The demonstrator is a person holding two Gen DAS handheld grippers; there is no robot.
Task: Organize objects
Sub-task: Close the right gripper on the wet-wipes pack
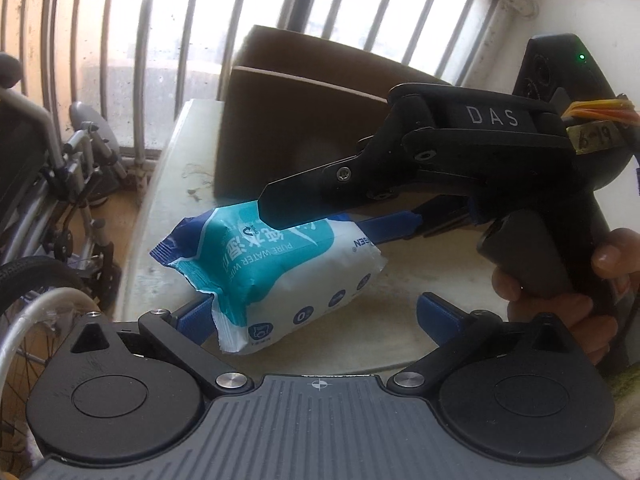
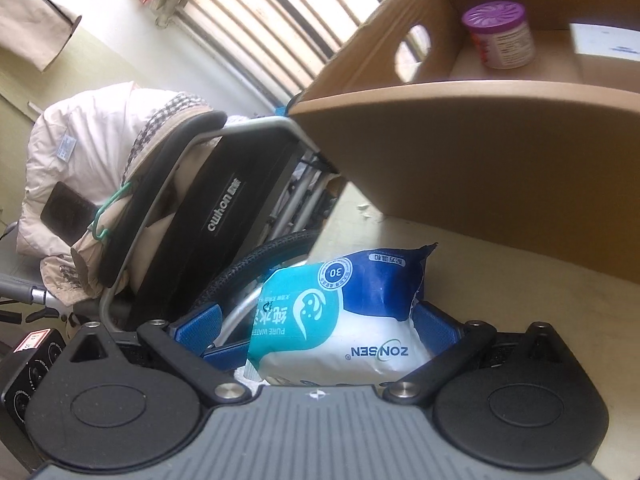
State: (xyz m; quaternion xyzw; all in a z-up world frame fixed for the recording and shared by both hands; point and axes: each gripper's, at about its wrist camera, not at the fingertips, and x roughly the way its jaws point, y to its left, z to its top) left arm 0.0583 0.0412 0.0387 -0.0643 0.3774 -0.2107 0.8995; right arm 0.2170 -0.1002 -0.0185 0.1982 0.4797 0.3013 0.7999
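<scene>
Blown-out daylight through barred window (image 1: 248,12), dim foreground, fisheye-bent edges

My left gripper (image 1: 316,312) had blue ribbed pads, black linkage arms w/ silver pivot screws, grey ridged base. My right gripper (image 1: 320,216), right of frame, was black, "DAS" in white, green LED upper right, yellow/orange cables, brass tag.

A folded wheelchair (image 1: 60,184) stands beside the table (image 1: 176,152), its black backrest (image 2: 224,216) draped with a pale padded jacket (image 2: 80,144) and a checked cloth (image 2: 168,116). Behind them, a barred window (image 1: 160,20) lets in bright daylight.
</scene>
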